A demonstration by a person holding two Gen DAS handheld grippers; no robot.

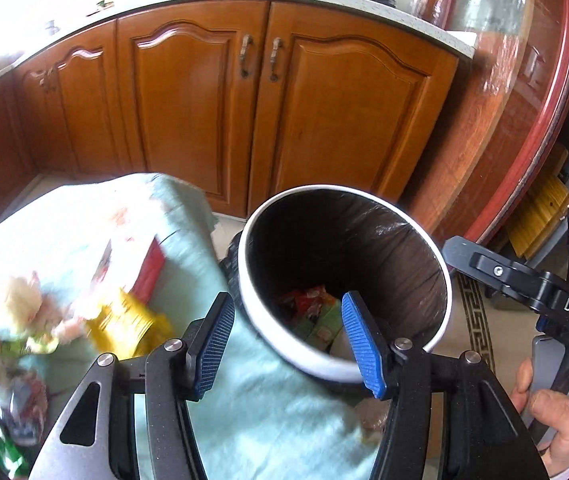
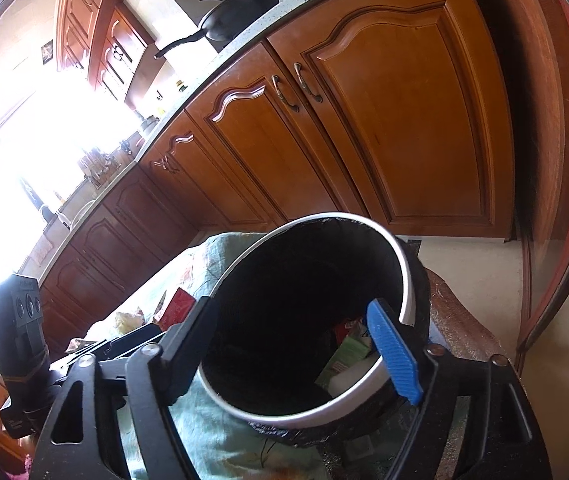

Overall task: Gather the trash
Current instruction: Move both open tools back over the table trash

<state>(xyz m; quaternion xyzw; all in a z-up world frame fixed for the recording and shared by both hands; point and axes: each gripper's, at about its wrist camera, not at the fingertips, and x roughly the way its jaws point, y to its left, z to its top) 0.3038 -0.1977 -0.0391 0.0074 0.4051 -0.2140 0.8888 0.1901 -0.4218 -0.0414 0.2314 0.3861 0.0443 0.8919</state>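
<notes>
Open tongs (image 1: 290, 344) above trash bin (image 1: 268, 330)

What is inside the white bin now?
The bin holds a dark liner and, at the bottom, red and green wrappers. Anything beneath them is covered; the bottom cannot be seen.

- I'm seeing the bin (image 1: 348, 372) at lower centre showing a white rim and a black liner (image 1: 384, 248).
- Red and green wrappers (image 1: 308, 308) are showing inside it.
- I'm seeing blue ribbed pads (image 1: 358, 336) on black fingers.
- The cloth (image 1: 268, 408) at lower left is showing pale green.
- A yellow packet (image 1: 128, 324) is lying on it.
- The cabinets (image 1: 276, 120) across the top are glowing orange-brown.
</notes>
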